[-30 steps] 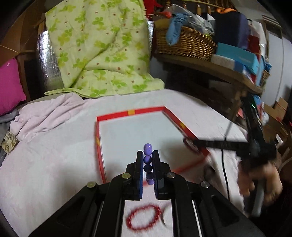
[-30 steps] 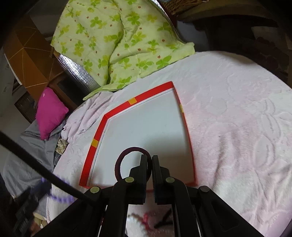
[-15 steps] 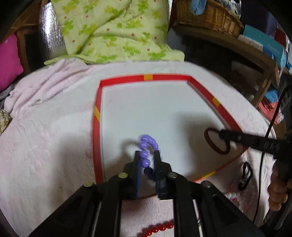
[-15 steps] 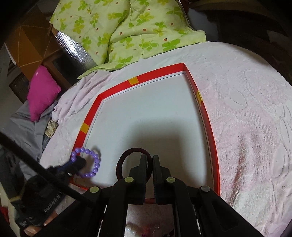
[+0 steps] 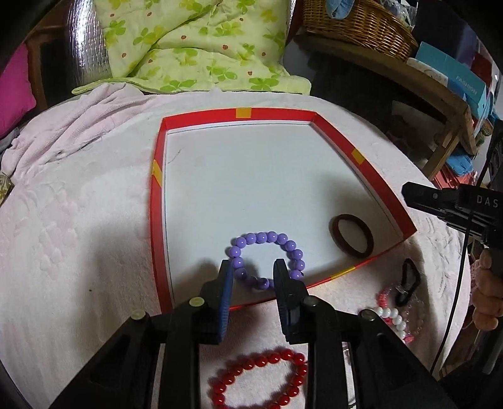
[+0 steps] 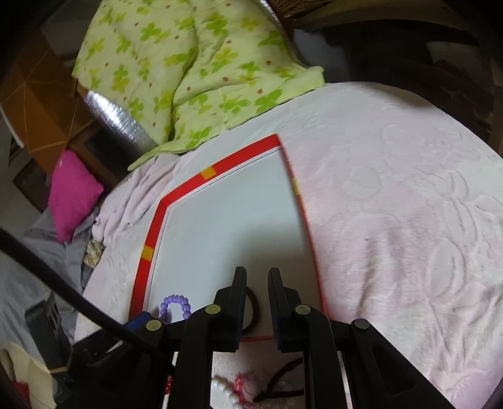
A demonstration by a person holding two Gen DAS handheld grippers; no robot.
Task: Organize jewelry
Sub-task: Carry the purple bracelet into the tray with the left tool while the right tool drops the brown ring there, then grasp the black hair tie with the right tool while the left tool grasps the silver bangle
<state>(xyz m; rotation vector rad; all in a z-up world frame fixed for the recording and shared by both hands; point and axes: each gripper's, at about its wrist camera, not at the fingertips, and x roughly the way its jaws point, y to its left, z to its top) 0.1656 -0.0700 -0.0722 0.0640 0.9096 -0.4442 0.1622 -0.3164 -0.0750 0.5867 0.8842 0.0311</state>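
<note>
A red-rimmed tray (image 5: 201,114) with a white floor lies on the pink blanket. A purple bead bracelet (image 5: 265,258) rests flat on its floor by the near rim. My left gripper (image 5: 253,277) straddles the bracelet's near arc. Its jaws are opening and the blue pads stand clear of the beads. A brown ring (image 5: 351,236) lies in the tray's near right corner. In the right wrist view my right gripper (image 6: 257,280) hovers just above that brown ring (image 6: 253,305). Its jaws are opening with nothing pressed between them. The purple bracelet (image 6: 176,305) shows at lower left.
On the blanket in front of the tray lie a red bead bracelet (image 5: 261,380), a white and pink bead string (image 5: 393,314) and a black clip (image 5: 407,283). A green quilt (image 5: 195,47) is piled behind. A wicker basket (image 5: 358,22) stands on a shelf at the right.
My left gripper sank to the tray and released the purple bracelet, which now lies flat. My right gripper let go of the brown ring and drew back from it.
</note>
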